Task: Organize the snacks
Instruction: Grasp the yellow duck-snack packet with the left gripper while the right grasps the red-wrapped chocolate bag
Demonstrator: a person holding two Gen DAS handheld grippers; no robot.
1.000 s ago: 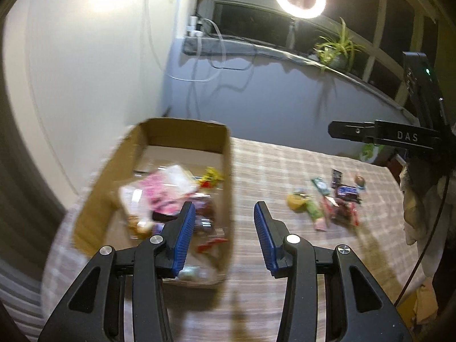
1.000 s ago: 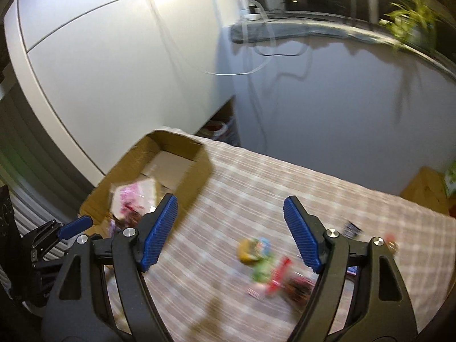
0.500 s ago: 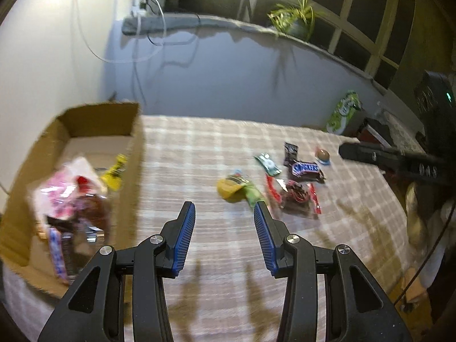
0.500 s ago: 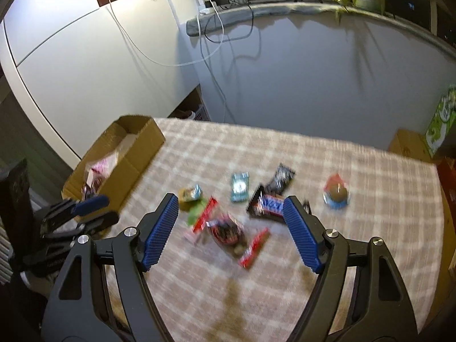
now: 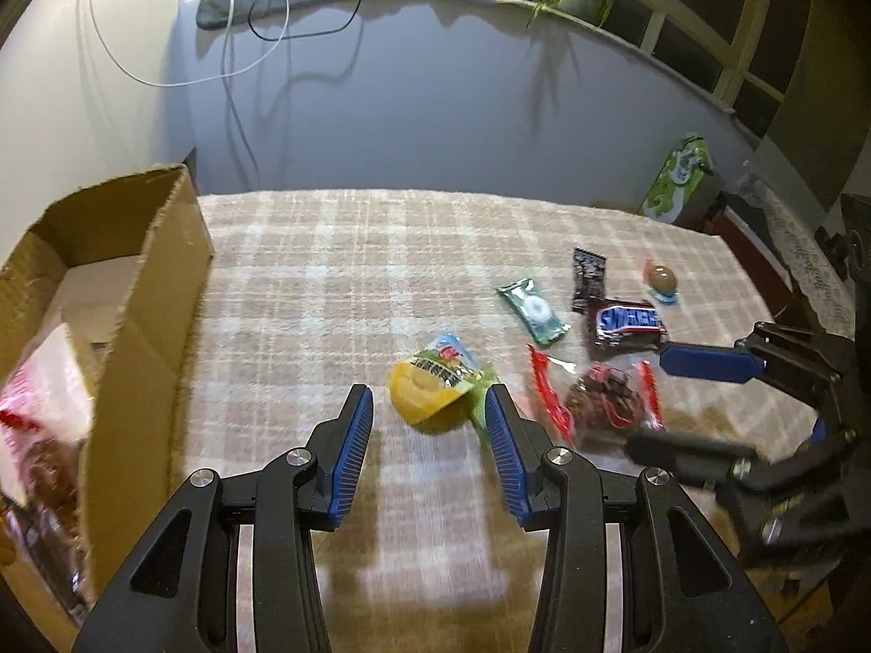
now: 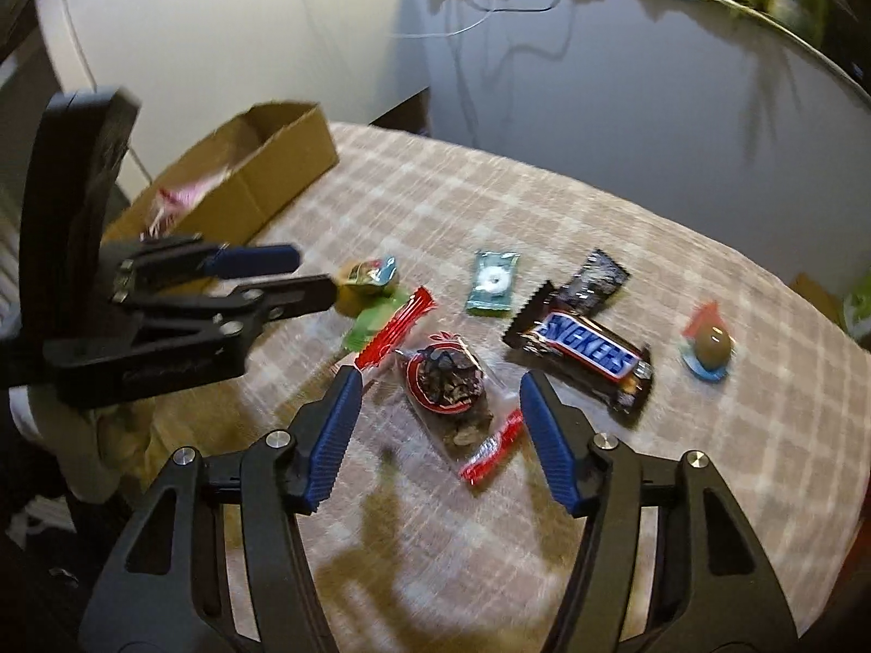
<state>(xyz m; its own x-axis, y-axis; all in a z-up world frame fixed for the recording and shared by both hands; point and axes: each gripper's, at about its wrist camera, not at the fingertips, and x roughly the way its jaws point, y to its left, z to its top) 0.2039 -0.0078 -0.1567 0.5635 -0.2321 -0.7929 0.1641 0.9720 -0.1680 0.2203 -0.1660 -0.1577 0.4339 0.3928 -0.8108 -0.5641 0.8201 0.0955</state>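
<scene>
Loose snacks lie on the checked tablecloth [image 5: 326, 283]: a yellow jelly cup [image 5: 430, 389], a clear red-edged packet of dark pieces [image 6: 449, 389], a Snickers bar [image 6: 585, 351], a green mint packet [image 6: 492, 283], a black wrapper [image 6: 596, 277] and a brown egg candy [image 6: 710, 348]. My left gripper [image 5: 430, 413] is open, just short of the jelly cup. My right gripper [image 6: 438, 397] is open, its fingers on either side of the red-edged packet. A cardboard box [image 5: 147, 294] at the left holds several snacks.
The box also shows in the right wrist view [image 6: 261, 168], far left. The left gripper shows there too [image 6: 305, 277], close beside the right one. A grey wall with cables stands behind the table. A green carton [image 5: 683, 174] stands past the far right edge.
Both grippers have swung from the box toward the loose snacks and come lower and closer. The left one now faces the jelly cup, the right one the red-edged packet. Both stay open.
</scene>
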